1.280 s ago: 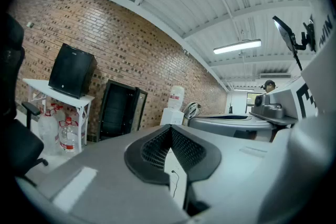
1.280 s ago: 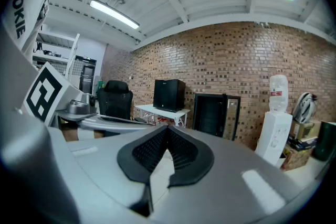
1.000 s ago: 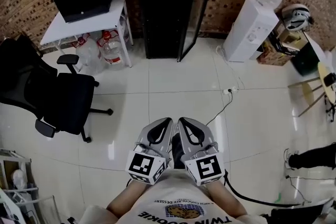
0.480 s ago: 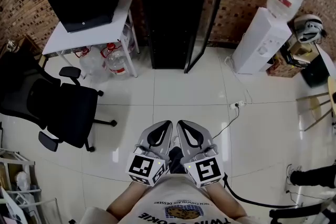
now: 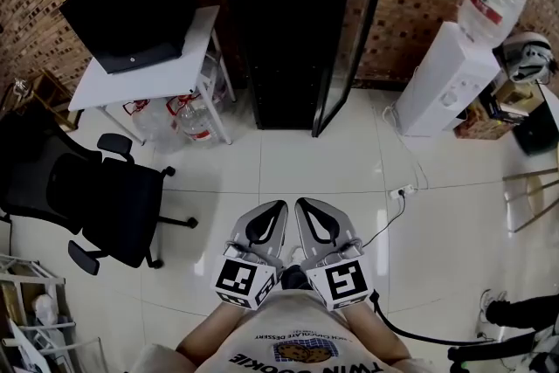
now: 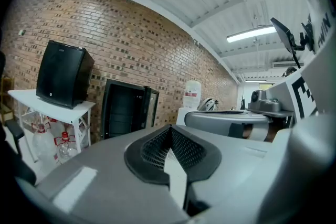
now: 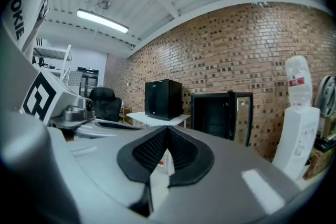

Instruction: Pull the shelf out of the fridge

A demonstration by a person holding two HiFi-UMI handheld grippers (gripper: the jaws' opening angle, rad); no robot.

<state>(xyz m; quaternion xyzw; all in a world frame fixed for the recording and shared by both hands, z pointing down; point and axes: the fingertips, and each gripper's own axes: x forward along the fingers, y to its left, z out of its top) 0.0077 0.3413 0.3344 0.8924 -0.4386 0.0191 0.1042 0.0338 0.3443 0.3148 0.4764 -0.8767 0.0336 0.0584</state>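
Two grippers sit side by side close to the person's chest, tips pointing toward the far wall. Of these, the left gripper (image 5: 276, 207) has its jaws pressed together with nothing between them, and the right gripper (image 5: 303, 205) is the same, its pads meeting at the tip and holding nothing. Straight ahead of both, well apart across the white floor tiles (image 5: 306, 162), the black fridge (image 5: 279, 39) stands against the brick wall, its glass door (image 5: 349, 39) standing open on the right side. Its inside is dark — the shelf cannot be made out in any view. Left of the fridge is a white table (image 5: 188, 48) with a black box (image 5: 131, 4) on top and water bottles (image 5: 196, 120) beneath. To the fridge's right stands a white water dispenser (image 5: 450, 65). On the near left is a black office chair (image 5: 113, 192).
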